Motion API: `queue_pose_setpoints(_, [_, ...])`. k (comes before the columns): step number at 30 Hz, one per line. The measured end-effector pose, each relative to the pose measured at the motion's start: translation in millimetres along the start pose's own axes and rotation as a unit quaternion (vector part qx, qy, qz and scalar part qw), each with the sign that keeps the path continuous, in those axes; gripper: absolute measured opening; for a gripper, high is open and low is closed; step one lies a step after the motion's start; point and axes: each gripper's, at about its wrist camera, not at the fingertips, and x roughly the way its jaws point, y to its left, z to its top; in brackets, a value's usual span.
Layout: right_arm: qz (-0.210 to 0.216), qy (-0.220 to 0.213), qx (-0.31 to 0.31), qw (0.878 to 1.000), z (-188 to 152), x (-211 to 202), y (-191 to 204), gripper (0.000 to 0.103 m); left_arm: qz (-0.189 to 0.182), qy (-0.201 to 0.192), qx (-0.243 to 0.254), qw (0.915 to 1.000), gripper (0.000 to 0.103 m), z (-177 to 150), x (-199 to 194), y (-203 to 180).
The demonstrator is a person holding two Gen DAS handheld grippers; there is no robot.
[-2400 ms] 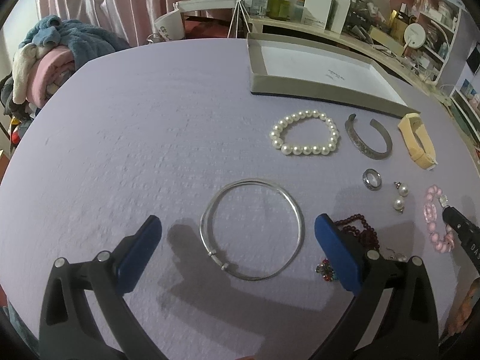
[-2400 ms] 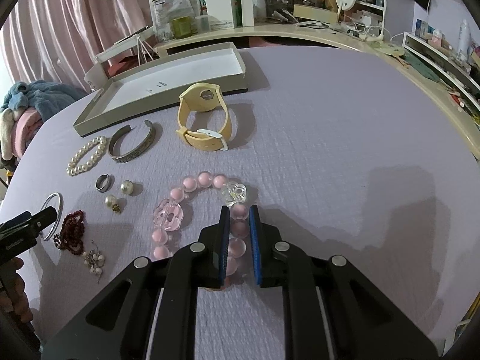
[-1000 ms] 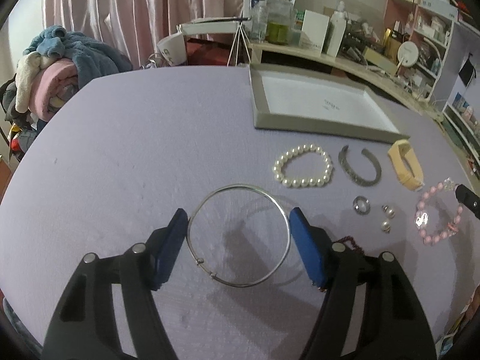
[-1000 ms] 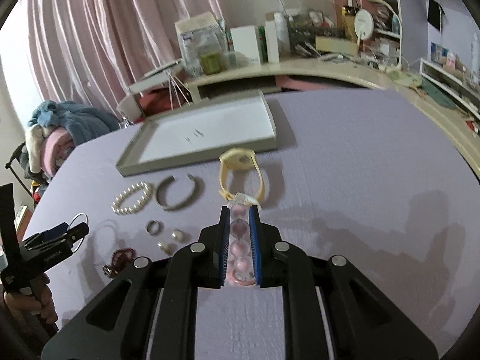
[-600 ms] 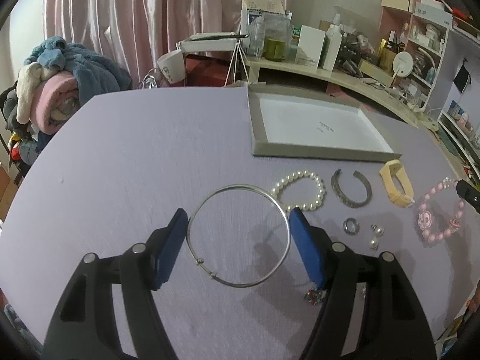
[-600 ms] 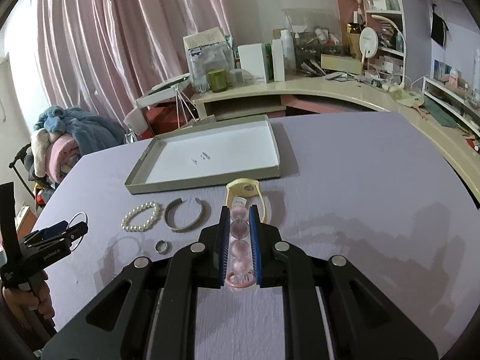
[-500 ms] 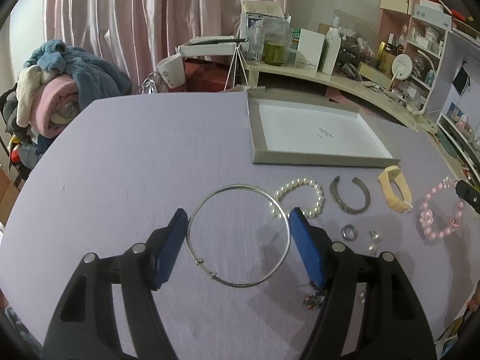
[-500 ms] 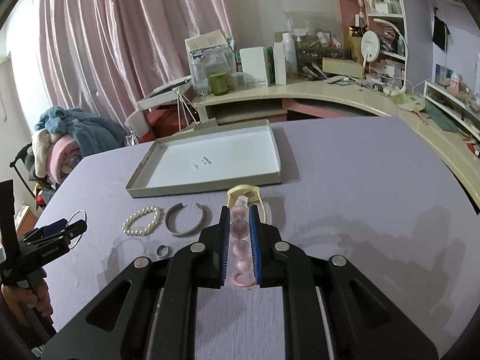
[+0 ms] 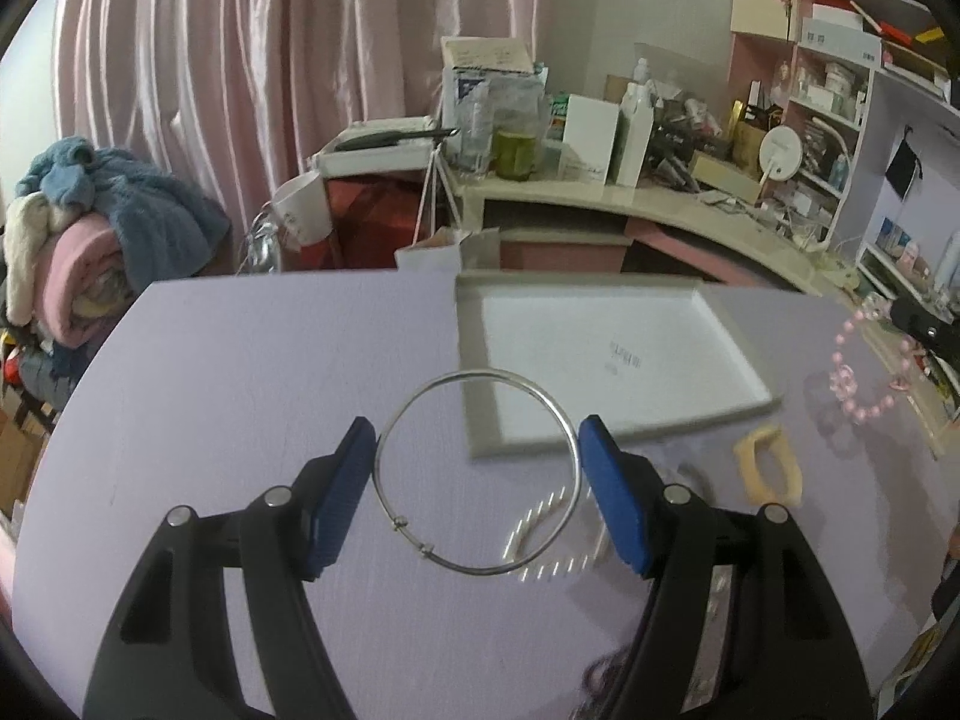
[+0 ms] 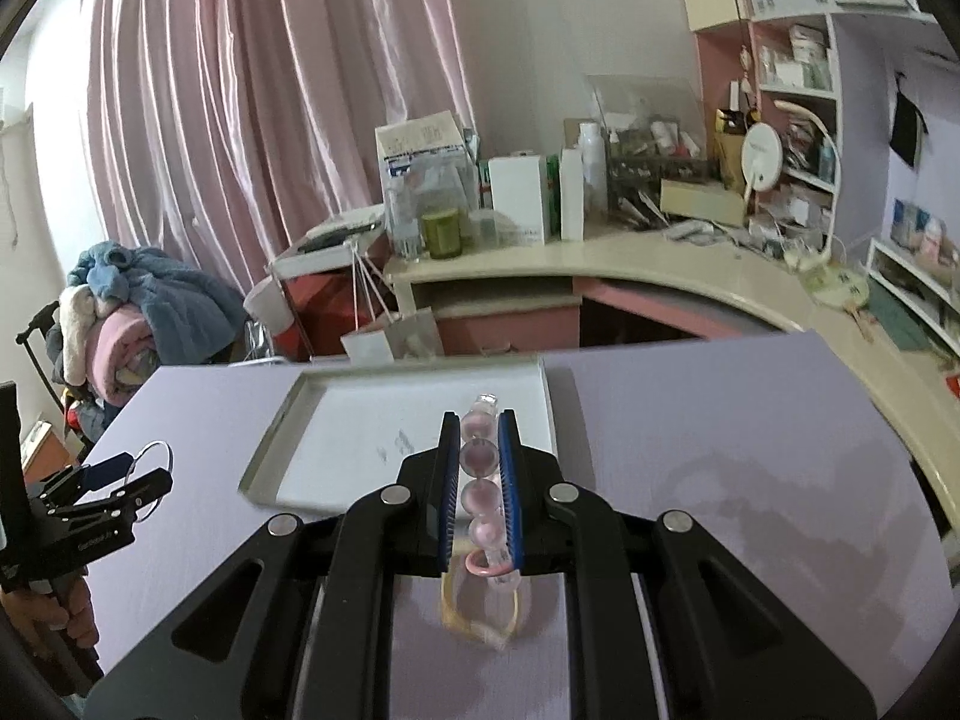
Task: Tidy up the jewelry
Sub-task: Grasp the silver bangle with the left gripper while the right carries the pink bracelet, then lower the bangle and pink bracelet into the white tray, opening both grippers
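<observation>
- The left gripper (image 9: 478,471), its two blue pads spread wide, is clamping a thin silver wire bangle (image 9: 478,472) across its full width, one pad touching each side of the hoop.
- The bangle is hanging clear of the lilac tablecloth (image 9: 252,372), with its small clasp beads on the near-left arc.
- The right gripper (image 10: 480,489) is pinching a pink bead bracelet (image 10: 480,495) between pads pressed nearly together; four round beads are lining up in the narrow gap, and a clear bead is poking out past the fingertips.
- In the left wrist view that bracelet is dangling as a loop at the far right edge, off the cloth.
- Just beyond both grippers, a shallow grey cardboard tray with a white floor (image 9: 474,360) is lying flat on the table, toward the far side.
- Near the tray's right corner, a pale yellow strap watch (image 9: 768,471) is resting on the cloth; a white pearl bracelet (image 9: 540,531) is showing blurred behind the bangle's lower right arc.
- A person's hand (image 10: 66,615) is gripping the left tool at the near-left edge of the right wrist view.
- Pink curtains (image 10: 270,120) are hanging behind the cluttered desk.
</observation>
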Motion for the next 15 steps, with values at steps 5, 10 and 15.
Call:
queue_pose_setpoints(5, [0.007,0.009,0.004,1.0,31,50,4,0.014,-0.014,0.001,0.005,0.9999,0.069,37,35,-8])
queue_pose_setpoints(10, [0.015,0.052,0.022,0.998,34,110,5,0.013,-0.018,0.013,0.011,0.9997,0.069,59,78,-14])
queue_pose_setpoints(15, [0.015,0.089,0.044,0.995,28,156,2,0.014,-0.025,0.028,0.016,0.9992,0.069,69,115,-20])
